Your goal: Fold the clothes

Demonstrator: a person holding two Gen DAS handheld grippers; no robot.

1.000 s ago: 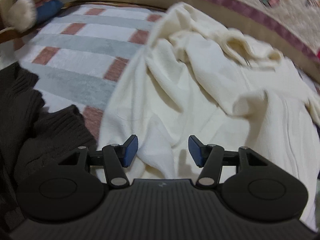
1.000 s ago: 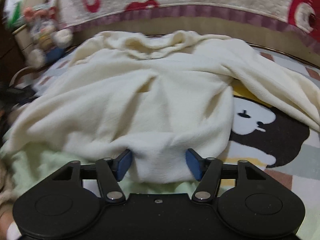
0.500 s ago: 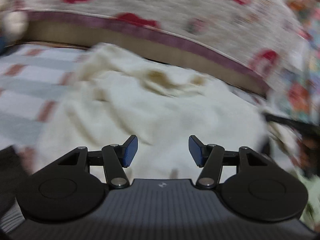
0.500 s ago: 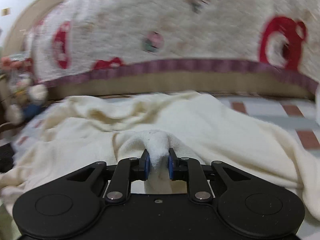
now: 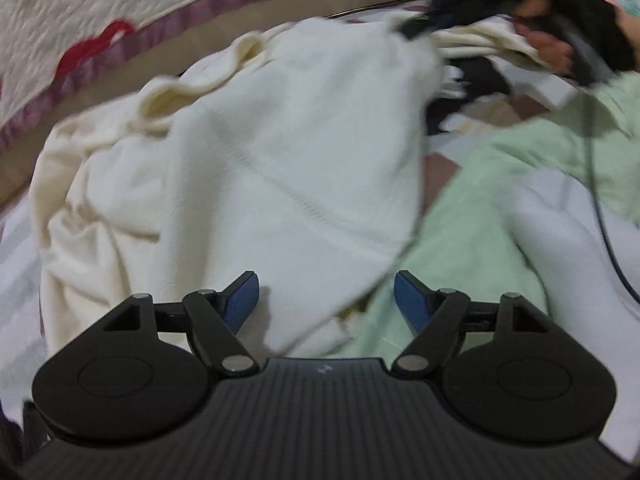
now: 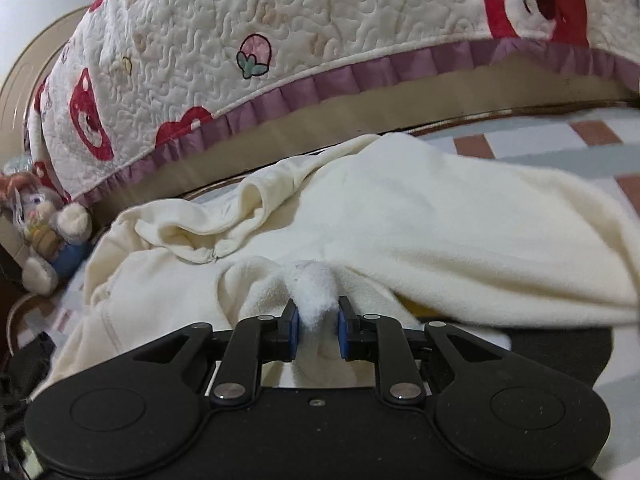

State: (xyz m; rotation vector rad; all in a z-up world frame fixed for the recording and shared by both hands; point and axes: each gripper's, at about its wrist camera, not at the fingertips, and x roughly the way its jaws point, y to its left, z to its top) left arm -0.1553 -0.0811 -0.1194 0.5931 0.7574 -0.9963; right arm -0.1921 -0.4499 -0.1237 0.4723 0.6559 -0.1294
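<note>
My right gripper [image 6: 317, 326] is clamped on a bunched fold of the cream fleece garment [image 6: 420, 232], which lies spread across the patterned mat [image 6: 592, 134], its far edge near the quilted bed skirt [image 6: 280, 92]. My left gripper [image 5: 326, 298] hangs wide apart, empty, over the garment's near edge, beside green fabric [image 5: 472, 216].
</note>
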